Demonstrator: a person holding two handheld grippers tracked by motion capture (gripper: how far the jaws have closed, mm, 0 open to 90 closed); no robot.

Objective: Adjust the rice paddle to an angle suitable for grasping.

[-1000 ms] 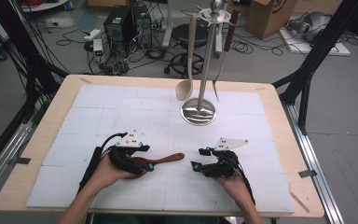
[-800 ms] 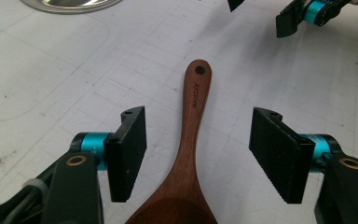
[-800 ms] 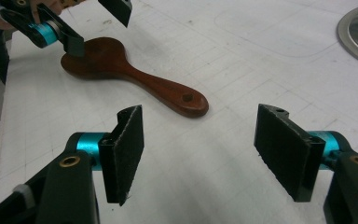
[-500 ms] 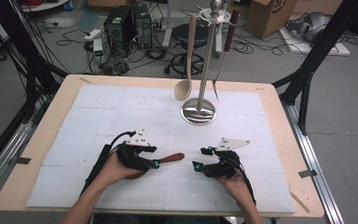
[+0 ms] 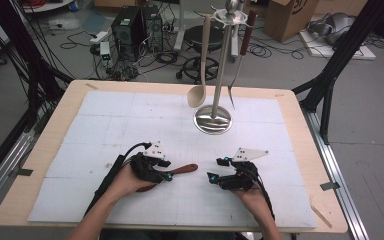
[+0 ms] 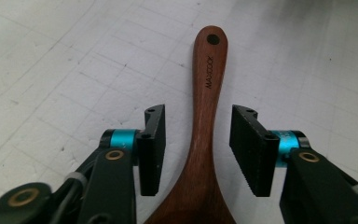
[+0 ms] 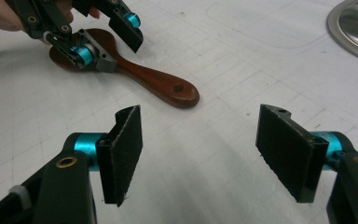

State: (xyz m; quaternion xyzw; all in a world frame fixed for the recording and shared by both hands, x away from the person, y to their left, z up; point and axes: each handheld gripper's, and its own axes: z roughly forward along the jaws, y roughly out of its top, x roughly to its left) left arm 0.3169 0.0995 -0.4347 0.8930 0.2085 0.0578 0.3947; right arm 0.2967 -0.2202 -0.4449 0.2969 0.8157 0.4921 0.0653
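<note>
Your left gripper (image 6: 196, 149) jaws have just been closing astride the wooden spoon (image 6: 206, 116) handle, not yet pinching; your right gripper (image 7: 200, 154), near the spoon's tip, stays spread, empty.

light: even, bright; shadows: soft; focus: sharp; blur: none

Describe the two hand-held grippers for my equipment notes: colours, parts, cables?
Both the left hand-held gripper and the right hand-held gripper are black, with turquoise collars behind flat, ribbed black pads, brass-coloured pivots, a pale three-cornered top plate and a black trailing cable. Forearms are bare.
</note>
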